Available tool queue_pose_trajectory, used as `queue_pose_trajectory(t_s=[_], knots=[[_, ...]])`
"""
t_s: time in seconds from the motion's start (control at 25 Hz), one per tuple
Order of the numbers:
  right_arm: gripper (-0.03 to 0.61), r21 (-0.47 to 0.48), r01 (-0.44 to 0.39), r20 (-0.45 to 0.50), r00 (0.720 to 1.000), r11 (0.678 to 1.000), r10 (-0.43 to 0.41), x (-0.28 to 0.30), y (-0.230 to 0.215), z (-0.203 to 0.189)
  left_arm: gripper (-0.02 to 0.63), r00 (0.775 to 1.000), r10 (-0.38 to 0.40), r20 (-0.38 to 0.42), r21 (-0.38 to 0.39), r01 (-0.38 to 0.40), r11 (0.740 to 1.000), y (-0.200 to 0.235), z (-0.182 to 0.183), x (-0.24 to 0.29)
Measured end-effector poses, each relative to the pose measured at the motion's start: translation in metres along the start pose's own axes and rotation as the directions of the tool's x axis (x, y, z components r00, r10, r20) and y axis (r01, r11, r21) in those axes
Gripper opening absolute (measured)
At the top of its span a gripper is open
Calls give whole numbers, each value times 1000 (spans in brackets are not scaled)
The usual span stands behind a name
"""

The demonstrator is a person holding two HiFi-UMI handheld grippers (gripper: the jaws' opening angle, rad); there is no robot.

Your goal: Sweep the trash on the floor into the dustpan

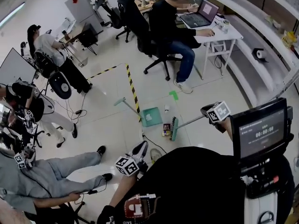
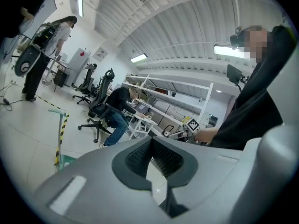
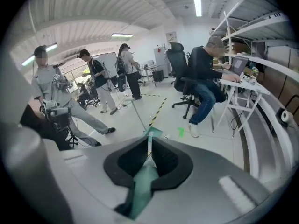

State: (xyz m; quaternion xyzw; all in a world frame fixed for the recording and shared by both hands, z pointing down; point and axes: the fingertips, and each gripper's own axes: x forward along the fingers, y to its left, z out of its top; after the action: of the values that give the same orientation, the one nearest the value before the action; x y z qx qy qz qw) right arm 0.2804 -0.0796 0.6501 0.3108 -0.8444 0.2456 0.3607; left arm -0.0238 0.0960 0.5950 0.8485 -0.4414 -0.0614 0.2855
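Sweeping under way on a pale office floor: the right gripper has its jaws pinched tight on the pale green handle of a broom. The handle runs from the gripper at three o'clock down to a narrow brush head with a green back and dark bristles, set on the floor near the middle of the head view.

The trash, a small clump of crumpled packets with red and yellow showing, lies just beside the bristles at their nine o'clock. A single white scrap sits apart at twelve o'clock of the clump.

The dustpan, a flat teal square with a long thin handle slanting away toward ten o'clock, stands at eleven o'clock of the clump, just beside it, with its far edge near a line of yellow-and-black tape.

The left gripper, held low at six o'clock near the person's body, has its jaws pressed together with nothing between them.

At twelve o'clock a seated person works at a laptop.
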Motion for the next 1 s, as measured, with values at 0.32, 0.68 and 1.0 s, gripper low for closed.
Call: queue_pose_trajectory(t_s=[0.32, 0.68, 1.0], knots=[[23, 0, -77, 33, 996, 997, 77, -92, -14, -103, -2, 994, 107, 18, -21, -107, 994, -162, -74, -32], [23, 4, -145, 13, 989, 989, 145, -101, 42, -170, -2, 979, 201, 45, -17, -200, 980, -192, -100, -109], [23, -10, -159, -15, 987, 987, 159, -95, 76, -186, -2, 980, 196, 28, -31, -195, 980, -200, -123, -138]])
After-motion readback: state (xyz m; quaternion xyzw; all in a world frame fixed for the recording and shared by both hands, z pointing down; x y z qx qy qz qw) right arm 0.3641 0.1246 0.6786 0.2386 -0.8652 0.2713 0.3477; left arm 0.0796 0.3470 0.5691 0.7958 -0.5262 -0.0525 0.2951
